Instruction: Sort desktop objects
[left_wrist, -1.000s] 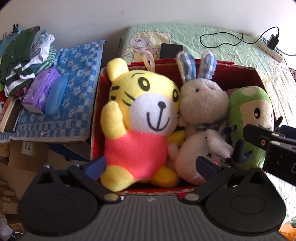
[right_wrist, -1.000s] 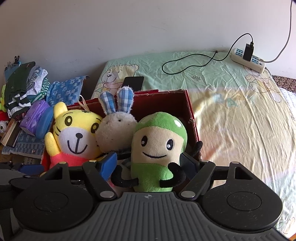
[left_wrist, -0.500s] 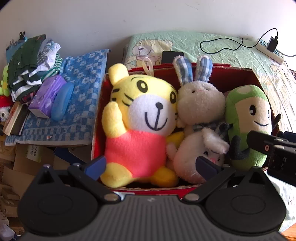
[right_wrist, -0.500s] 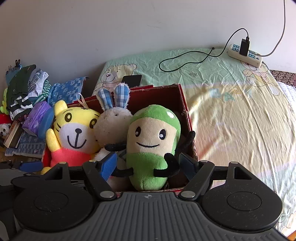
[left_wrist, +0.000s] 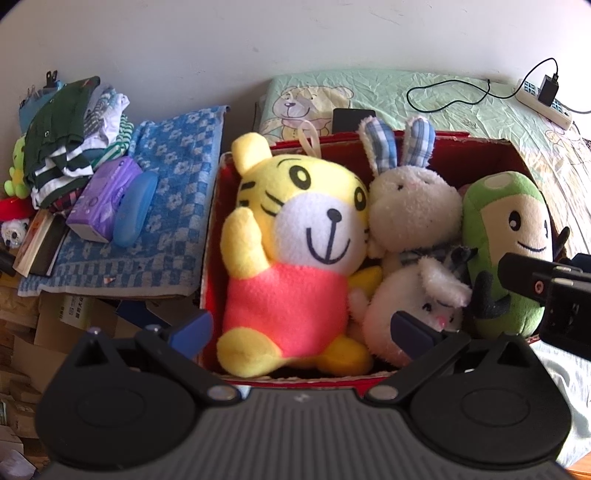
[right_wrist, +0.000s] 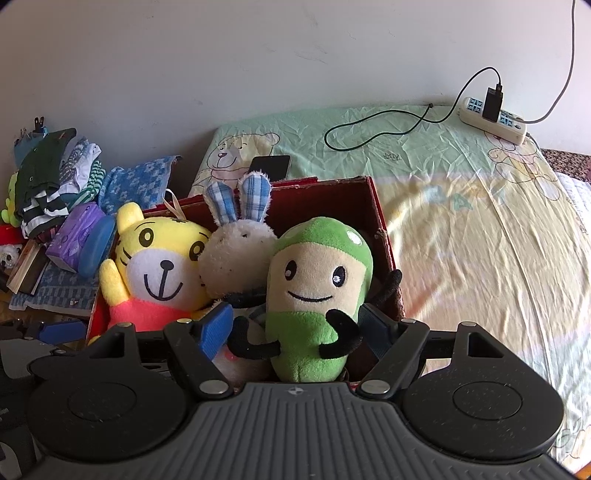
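A red cardboard box (left_wrist: 476, 158) on the bed holds several soft toys. A yellow tiger in a pink top (left_wrist: 295, 236) sits at its left. Beside it are a white bunny with plaid ears (left_wrist: 410, 206), a small white plush (left_wrist: 417, 306) and a green smiling plush (left_wrist: 506, 236) at the right. My left gripper (left_wrist: 301, 328) is open above the box's near edge, its blue fingers either side of the tiger's lower body without touching it. My right gripper (right_wrist: 295, 326) is open around the green plush (right_wrist: 317, 280), its pads clear of the toy.
A dark phone (right_wrist: 269, 166) lies behind the box on the bear-print sheet (right_wrist: 461, 229). A power strip (right_wrist: 495, 120) with a black cable sits at the far right. Left of the box, a blue checked towel (left_wrist: 166, 206) carries a purple tissue pack (left_wrist: 103, 199), a blue case (left_wrist: 135, 206) and clothes (left_wrist: 70, 147).
The left gripper has tilted up a little, so the box sits lower in its view and more of the clutter at the left shows. The right gripper has hardly moved.
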